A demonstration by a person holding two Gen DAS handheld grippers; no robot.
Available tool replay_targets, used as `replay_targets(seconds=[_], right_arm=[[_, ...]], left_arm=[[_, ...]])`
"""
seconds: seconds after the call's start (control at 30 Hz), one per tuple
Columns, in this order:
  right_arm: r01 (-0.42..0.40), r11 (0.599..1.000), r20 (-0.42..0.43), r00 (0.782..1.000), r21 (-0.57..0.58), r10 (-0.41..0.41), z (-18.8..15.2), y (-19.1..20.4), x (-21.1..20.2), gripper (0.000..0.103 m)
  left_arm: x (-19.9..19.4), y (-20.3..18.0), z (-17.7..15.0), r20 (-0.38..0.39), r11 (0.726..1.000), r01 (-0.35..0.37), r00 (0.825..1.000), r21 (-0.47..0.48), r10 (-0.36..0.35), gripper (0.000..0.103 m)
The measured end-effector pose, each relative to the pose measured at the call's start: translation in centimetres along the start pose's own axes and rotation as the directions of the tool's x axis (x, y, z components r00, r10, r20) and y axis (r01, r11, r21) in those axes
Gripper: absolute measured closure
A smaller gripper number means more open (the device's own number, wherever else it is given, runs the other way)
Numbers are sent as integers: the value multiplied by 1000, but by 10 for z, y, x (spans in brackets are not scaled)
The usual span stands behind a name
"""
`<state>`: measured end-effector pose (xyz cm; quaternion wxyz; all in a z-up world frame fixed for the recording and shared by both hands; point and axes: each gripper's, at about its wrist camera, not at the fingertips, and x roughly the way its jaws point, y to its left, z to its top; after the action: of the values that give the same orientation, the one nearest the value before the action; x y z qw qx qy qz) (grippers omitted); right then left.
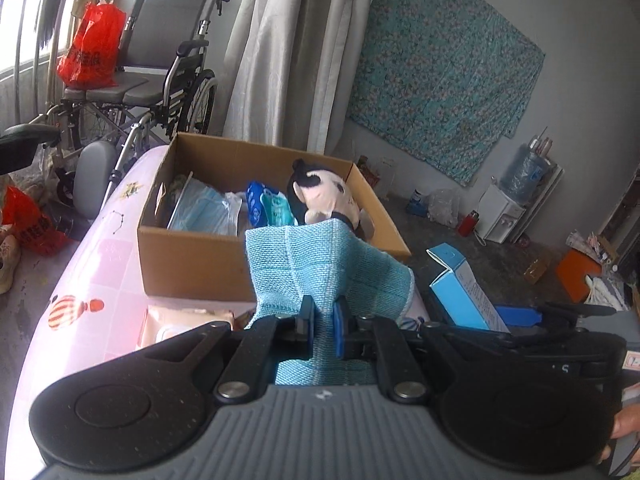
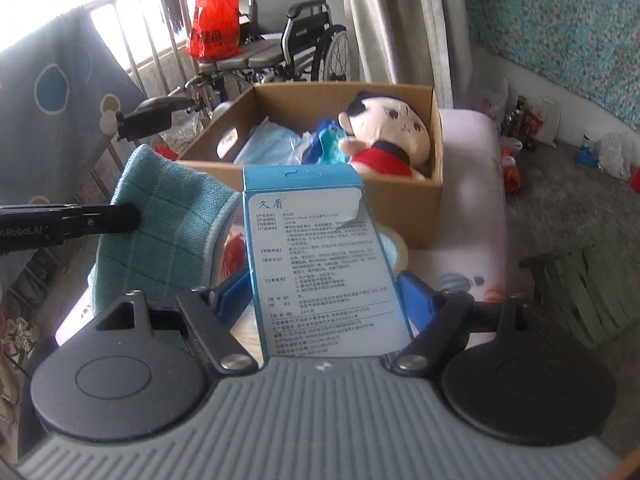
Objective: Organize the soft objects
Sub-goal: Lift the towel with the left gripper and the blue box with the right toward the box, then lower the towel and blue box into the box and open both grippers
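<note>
The left gripper (image 1: 323,326) pinched a teal knitted cloth (image 1: 316,264) aloft before the cardboard box (image 1: 192,264), while the right gripper (image 2: 326,300) clamped a blue carton (image 2: 316,248) beside it. Both loads seemingly awaited carrying forward over the box (plush doll (image 2: 384,132) already inside) and release.

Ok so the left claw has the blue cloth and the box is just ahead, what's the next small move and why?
Probably carry the left claw forward and up over the near wall of the cardboard box. The blue cloth is pinched and hangs short of the rim, and the open box already holds a plush doll and packets. The right claw holds a carton beside it, so keep clear.
</note>
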<state>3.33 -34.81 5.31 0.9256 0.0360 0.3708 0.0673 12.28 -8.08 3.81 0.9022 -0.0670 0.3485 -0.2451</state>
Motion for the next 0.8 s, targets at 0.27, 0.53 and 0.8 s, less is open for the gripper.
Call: replay_targets(seconds=[0.27, 0.53, 0.8], right_arm=[[-32, 998, 80, 996, -58, 37, 104, 3, 35, 25], [-38, 996, -16, 999, -80, 37, 190, -1, 155, 25], [-43, 990, -177, 984, -137, 18, 194, 13, 259, 25]], left_arm=[[35, 23, 93, 92, 999, -23, 995, -31, 26, 93], [118, 60, 148, 46, 993, -104, 993, -62, 107, 93], [194, 94, 145, -98, 982, -181, 979, -48, 176, 93]])
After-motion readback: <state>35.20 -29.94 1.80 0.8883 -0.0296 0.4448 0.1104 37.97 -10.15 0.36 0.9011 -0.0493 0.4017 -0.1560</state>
